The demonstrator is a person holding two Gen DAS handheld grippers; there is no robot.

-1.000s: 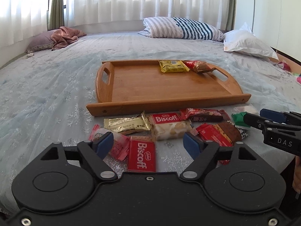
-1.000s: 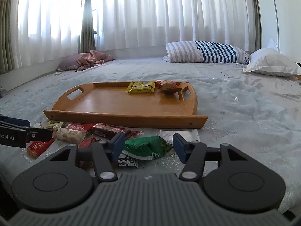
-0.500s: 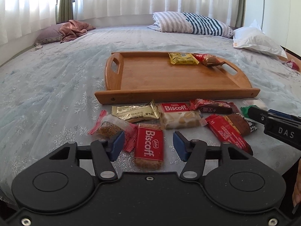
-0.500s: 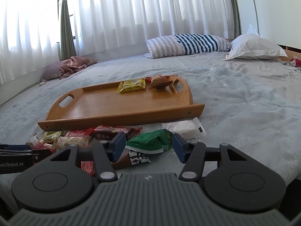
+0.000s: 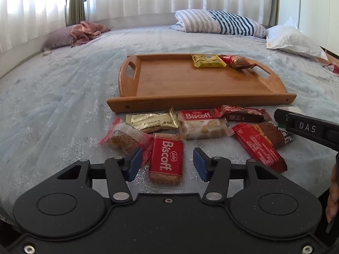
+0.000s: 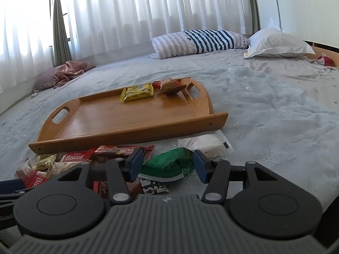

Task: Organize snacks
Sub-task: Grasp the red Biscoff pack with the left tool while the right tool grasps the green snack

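Two pillows [image 5: 220, 24] beyond the tray [image 5: 169, 103]

Wooden tray [image 5: 169, 80]: rectangular, cut-out handle at each short end, flat on the bed at 12 o'clock of the loose snacks; holds two packets at its far right end
Yellow packet [image 5: 208, 61]: flat, in tray
Red-brown packet [image 5: 236, 61]: just at 3 o'clock of the yellow, tilted against the right handle
Red Biscoff packet [image 5: 166, 160]: lengthwise, nearest, at 6 o'clock of the heap
White Biscoff packet [image 5: 201, 124]: crosswise, near tray's front rail
Gold packet [image 5: 152, 121]: at 9 o'clock of it
Clear red-edged packet [image 5: 125, 138]: leftmost
Long red packet [image 5: 258, 146]: slanted, at 3 o'clock
Green packet [image 6: 167, 165]: crumpled
White packet [image 6: 206, 145]: at 1 o'clock of the green
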